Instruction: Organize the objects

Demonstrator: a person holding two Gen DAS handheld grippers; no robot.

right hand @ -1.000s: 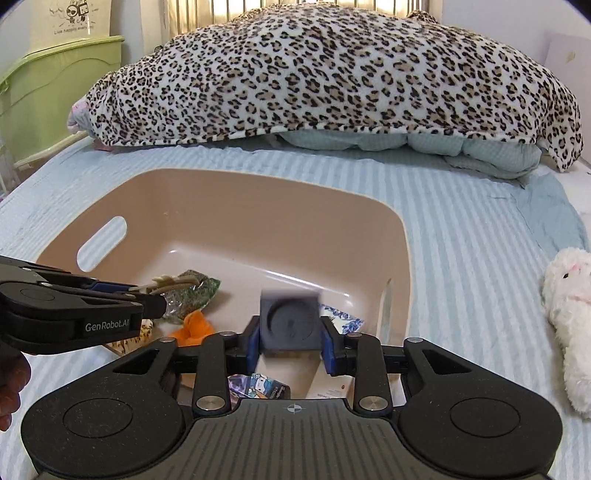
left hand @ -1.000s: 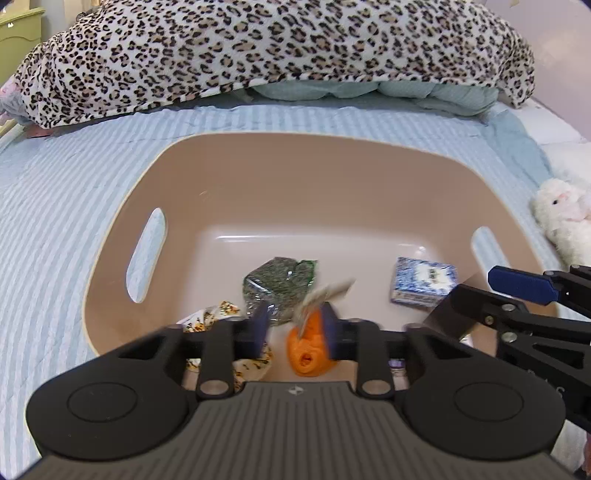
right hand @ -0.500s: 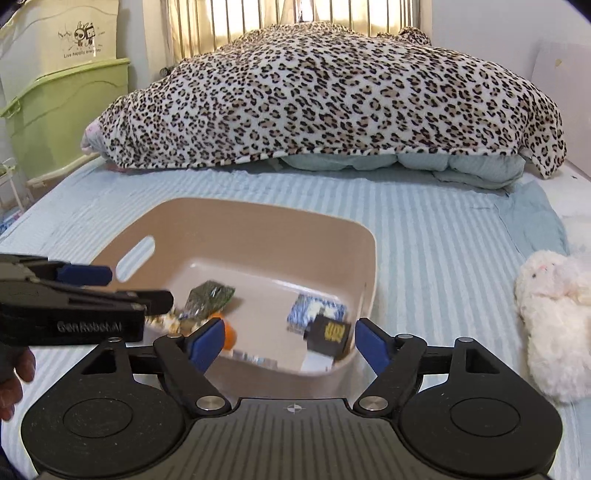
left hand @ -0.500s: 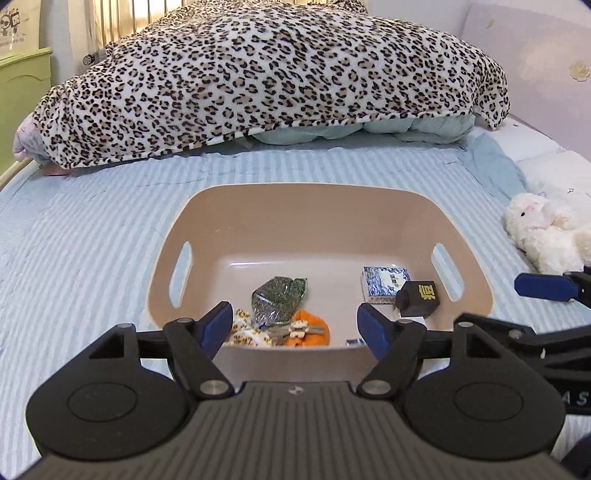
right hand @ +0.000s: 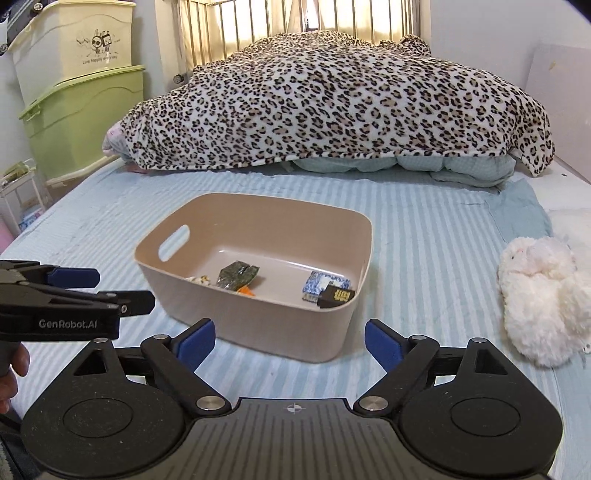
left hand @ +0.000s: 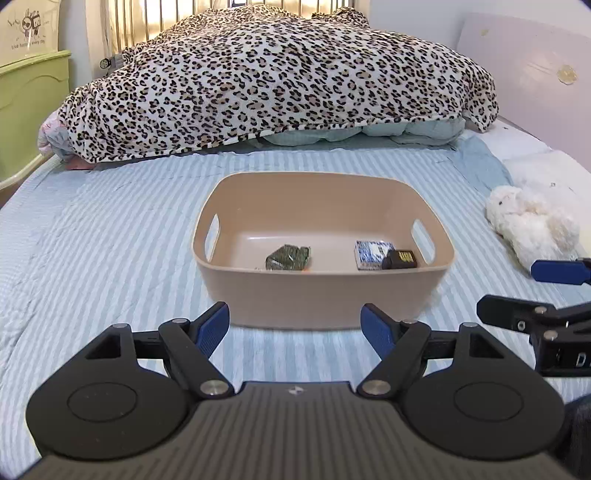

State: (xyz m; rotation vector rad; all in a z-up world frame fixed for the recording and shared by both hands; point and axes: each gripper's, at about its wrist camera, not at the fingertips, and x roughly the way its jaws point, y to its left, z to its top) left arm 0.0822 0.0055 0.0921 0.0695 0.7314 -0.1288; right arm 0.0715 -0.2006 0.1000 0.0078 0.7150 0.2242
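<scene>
Both tools (left hand: 295,328) (right hand: 286,341) gape empty before the tan bin (left hand: 321,291).

In front of me the blue-and-white striped bedspread (left hand: 110,258) covers the whole bed, and across its far end lies a heaped leopard-print blanket (left hand: 280,81) with a pale blue-green quilt (left hand: 406,131) showing from under its right edge. To my right a fluffy white plush toy (right hand: 543,299) lies on the bedspread near the bed's edge. Off the bed to my left a cream storage bin (right hand: 74,40) sits stacked on a green storage bin (right hand: 85,118), and behind the blanket a window with vertical bars (right hand: 295,18) lets in light.
</scene>
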